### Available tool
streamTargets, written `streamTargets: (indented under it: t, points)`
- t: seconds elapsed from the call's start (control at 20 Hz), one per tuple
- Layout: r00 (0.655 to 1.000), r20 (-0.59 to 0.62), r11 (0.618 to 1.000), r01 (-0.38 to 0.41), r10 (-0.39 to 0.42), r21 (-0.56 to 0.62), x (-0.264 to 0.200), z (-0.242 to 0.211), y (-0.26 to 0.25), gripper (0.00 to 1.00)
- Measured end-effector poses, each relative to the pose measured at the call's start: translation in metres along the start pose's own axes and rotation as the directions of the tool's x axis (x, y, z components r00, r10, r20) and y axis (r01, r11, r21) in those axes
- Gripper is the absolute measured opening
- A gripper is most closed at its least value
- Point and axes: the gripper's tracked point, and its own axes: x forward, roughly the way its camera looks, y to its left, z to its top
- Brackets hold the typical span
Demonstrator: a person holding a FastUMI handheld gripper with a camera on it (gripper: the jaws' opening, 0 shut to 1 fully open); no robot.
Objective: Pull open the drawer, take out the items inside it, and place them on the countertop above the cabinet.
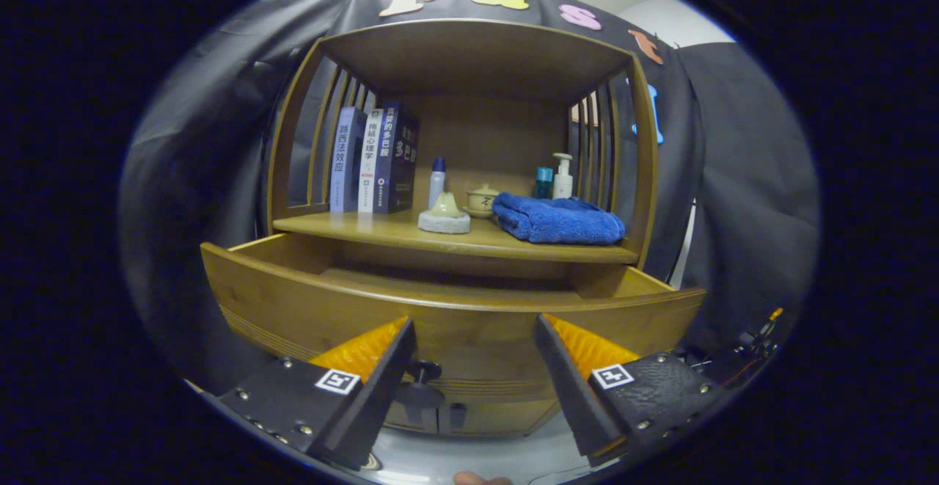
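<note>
The gripper (473,353) is seen with its 2 fingers spread wide and nothing held between them. Between them, low on the drawer (455,309) front, a dark knob (422,382) is seen. The drawer is pulled open just ahead. Beyond it, on the countertop (381,232), a blue towel (557,221), bottles and 3 books (370,162) are set.

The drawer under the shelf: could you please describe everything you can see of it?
The drawer looks like warm brown wood, with a wide curved front panel carrying a dark round knob low at its middle. It stands pulled well out from the cabinet beneath the countertop. What shows of its floor is bare; the front wall hides the rest. The gripper is open, its fingers spread before the front panel either side of the knob, touching nothing.
</note>
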Motion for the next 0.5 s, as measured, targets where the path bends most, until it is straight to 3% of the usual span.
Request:
streamTargets:
  t: [0.5]
  points:
    - [0.999, -0.032, 1.0, 0.008, -0.008, -0.002, 0.051, 0.009, 0.003, 0.99]
